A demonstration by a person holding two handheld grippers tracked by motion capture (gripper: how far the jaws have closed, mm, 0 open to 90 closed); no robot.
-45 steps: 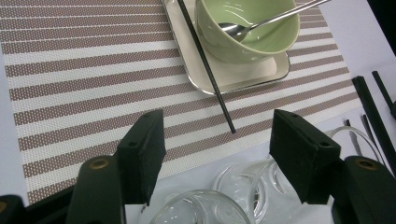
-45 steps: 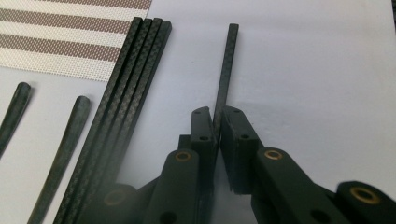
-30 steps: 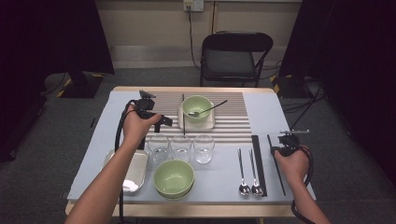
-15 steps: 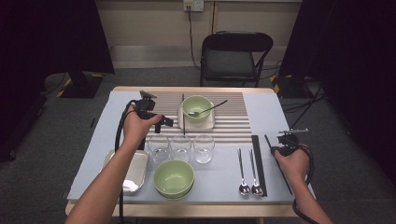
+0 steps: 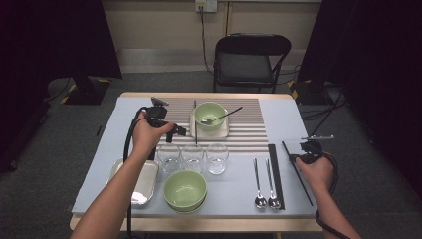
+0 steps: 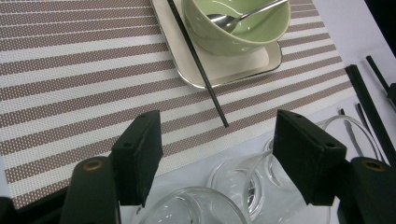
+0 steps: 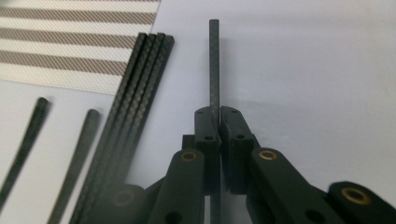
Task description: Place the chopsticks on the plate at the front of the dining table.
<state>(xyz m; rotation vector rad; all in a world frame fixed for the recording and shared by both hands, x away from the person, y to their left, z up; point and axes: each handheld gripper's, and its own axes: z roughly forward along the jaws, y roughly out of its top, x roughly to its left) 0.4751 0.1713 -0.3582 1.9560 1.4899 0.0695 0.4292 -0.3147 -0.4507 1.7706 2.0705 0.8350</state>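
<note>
My right gripper (image 7: 218, 116) is shut on a thin black chopstick (image 7: 214, 65), which sticks out straight ahead over the bare grey-blue table. From above, that chopstick (image 5: 294, 167) runs slantwise past the right gripper (image 5: 301, 149) at the table's right edge. My left gripper (image 5: 176, 132) hovers at the near edge of the striped placemat (image 6: 70, 70). Its jaws stand wide apart and nothing is between them (image 6: 219, 154). Ahead of it another black chopstick (image 6: 198, 65) lies across a cream tray (image 6: 219, 70) holding a green bowl (image 6: 243, 32) with a spoon.
Three glasses (image 5: 193, 157) stand in a row below the left gripper. A second green bowl (image 5: 185, 189) and a metal tray (image 5: 142, 181) sit near the front edge. Two spoons (image 5: 263, 184) and a bundle of black chopsticks (image 5: 275, 174) lie at right. A chair (image 5: 246, 59) stands behind the table.
The right hand has shifted slightly with its chopstick. The left hand has stayed where it was.
</note>
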